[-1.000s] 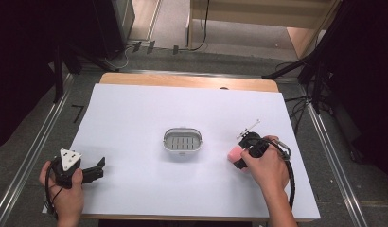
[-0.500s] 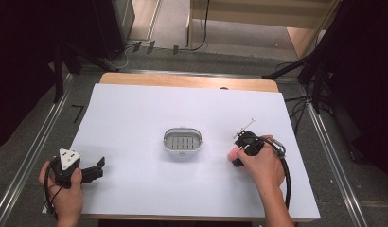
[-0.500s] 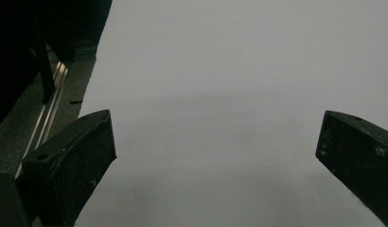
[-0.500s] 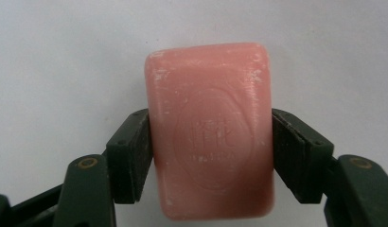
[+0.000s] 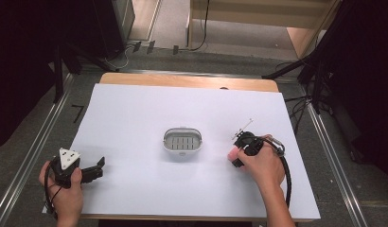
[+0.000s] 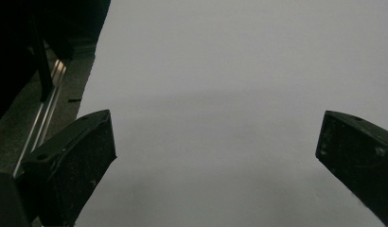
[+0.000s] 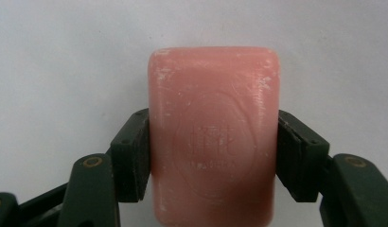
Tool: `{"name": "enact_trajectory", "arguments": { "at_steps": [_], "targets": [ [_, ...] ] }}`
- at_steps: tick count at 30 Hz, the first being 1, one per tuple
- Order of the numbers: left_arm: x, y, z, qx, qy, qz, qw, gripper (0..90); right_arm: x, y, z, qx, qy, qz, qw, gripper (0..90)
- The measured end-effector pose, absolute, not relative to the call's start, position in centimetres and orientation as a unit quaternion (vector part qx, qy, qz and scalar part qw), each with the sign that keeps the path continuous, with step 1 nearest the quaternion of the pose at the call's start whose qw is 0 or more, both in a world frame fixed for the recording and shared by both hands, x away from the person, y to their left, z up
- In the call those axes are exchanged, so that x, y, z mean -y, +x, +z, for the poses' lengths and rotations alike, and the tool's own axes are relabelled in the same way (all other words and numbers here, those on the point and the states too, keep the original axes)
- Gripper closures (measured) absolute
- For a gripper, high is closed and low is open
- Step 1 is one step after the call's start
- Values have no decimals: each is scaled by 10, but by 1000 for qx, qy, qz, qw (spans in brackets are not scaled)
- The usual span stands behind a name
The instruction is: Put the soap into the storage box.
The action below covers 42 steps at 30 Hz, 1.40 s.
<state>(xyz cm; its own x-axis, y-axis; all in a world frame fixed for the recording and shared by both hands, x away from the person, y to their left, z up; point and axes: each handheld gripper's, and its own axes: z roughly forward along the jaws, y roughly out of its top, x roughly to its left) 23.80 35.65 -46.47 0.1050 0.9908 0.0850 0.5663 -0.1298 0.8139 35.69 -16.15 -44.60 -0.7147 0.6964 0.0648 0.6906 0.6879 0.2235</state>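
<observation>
A pink bar of soap (image 7: 213, 137) with a stamped oval lies on the white table sheet (image 5: 182, 189), right of centre. My right gripper (image 7: 213, 146) has just closed its jaws, and both pads now press the bar's long sides. In the high view the soap (image 5: 233, 152) peeks out at the left of the right gripper (image 5: 235, 157), under the person's hand. An oval grey soap dish (image 5: 182, 129) with a slotted floor stands empty at the table's middle, left of the soap. The left gripper (image 5: 98, 169) rests at the front left corner. Its jaws stand wide open over bare sheet (image 6: 216, 151).
A metal rail (image 5: 31, 161) runs along the table's left side and another (image 5: 334, 161) along the right. A wooden strip (image 5: 187, 81) edges the far side. The right gripper's cable (image 5: 287, 175) loops beside the person's forearm.
The right gripper's jaws have closed onto the pink soap, and the hand has settled slightly over it, hiding more of the bar. The left hand has not moved.
</observation>
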Motion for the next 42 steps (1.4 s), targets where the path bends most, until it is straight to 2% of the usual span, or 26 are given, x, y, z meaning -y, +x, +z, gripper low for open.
{"name": "enact_trajectory", "arguments": {
  "at_steps": [23, 27, 42],
  "targets": [
    [-357, 238, -465, -581, 672, 334, 316, 0, 147, 364, -413, -937, 319, 135, 33, 386],
    [-357, 239, -465, -580, 674, 333, 315, 0, 141, 366, -406, -943, 299, 136, 49, 386],
    [-357, 238, -465, -580, 673, 333, 316, 0, 126, 374, -388, -955, 262, 135, 39, 386]
  ]
}}
